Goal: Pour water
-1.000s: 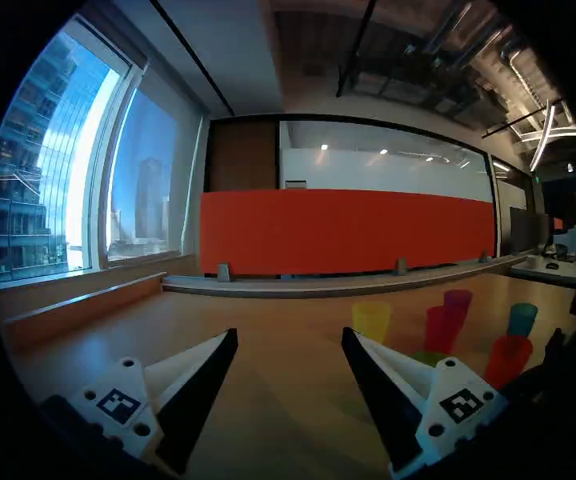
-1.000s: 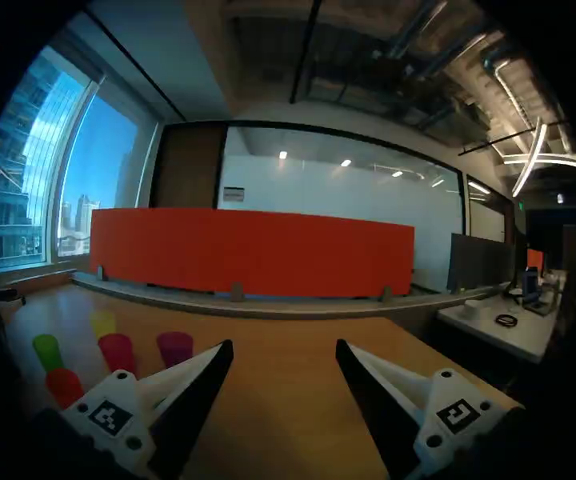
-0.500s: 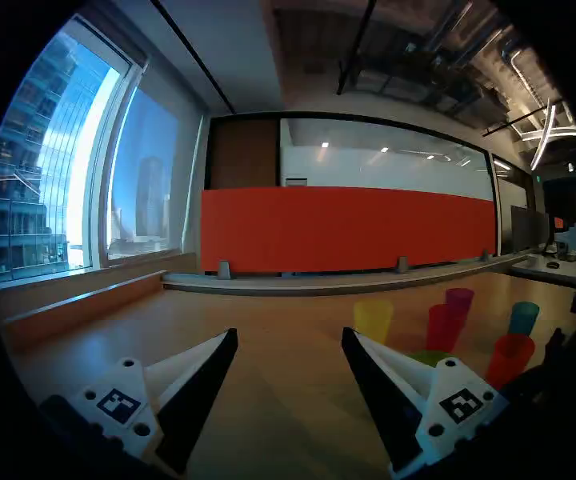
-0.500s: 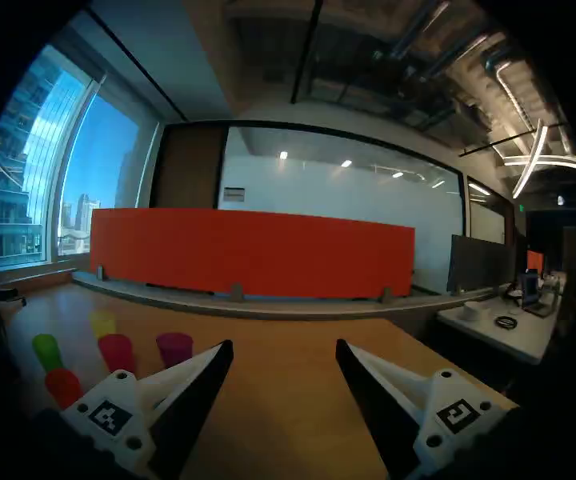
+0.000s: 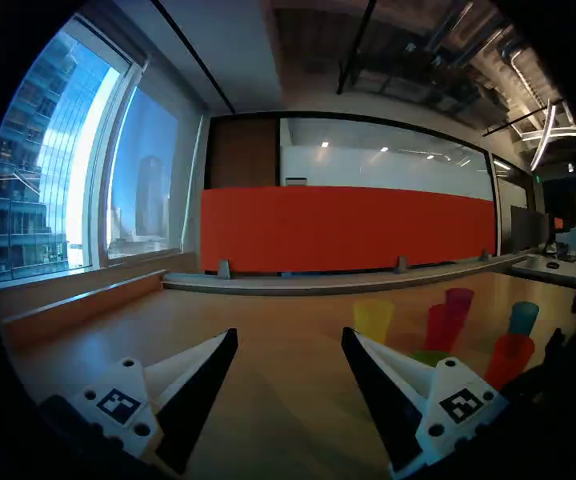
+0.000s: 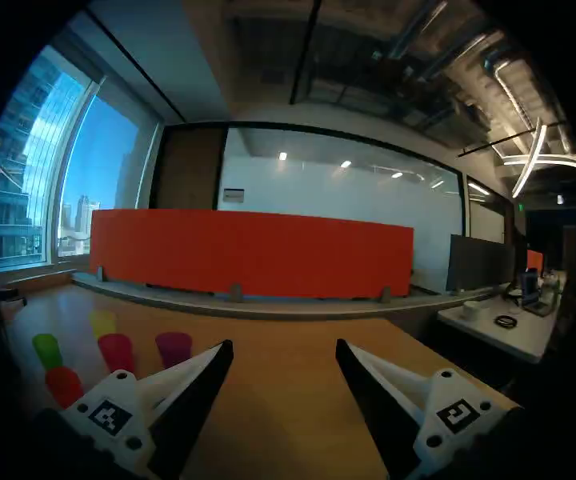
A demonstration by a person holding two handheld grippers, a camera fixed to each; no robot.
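Observation:
Several coloured plastic cups stand on a wooden table [image 5: 288,352]. In the left gripper view they sit ahead to the right: a yellow cup [image 5: 373,318], a red cup [image 5: 442,328], a purple cup [image 5: 458,304], a teal cup [image 5: 522,318] and an orange cup [image 5: 510,359]. My left gripper [image 5: 288,340] is open, empty, left of the cups. In the right gripper view the cups are at the left: green cup [image 6: 47,350], yellow cup [image 6: 102,322], red cup [image 6: 116,352], purple cup [image 6: 174,349], orange cup [image 6: 64,386]. My right gripper [image 6: 284,348] is open and empty, right of them.
An orange divider panel [image 5: 344,228] runs along the far edge of the table [image 6: 288,384]. Large windows [image 5: 56,192] are on the left. A neighbouring desk [image 6: 512,328] with a monitor and small items stands at the right.

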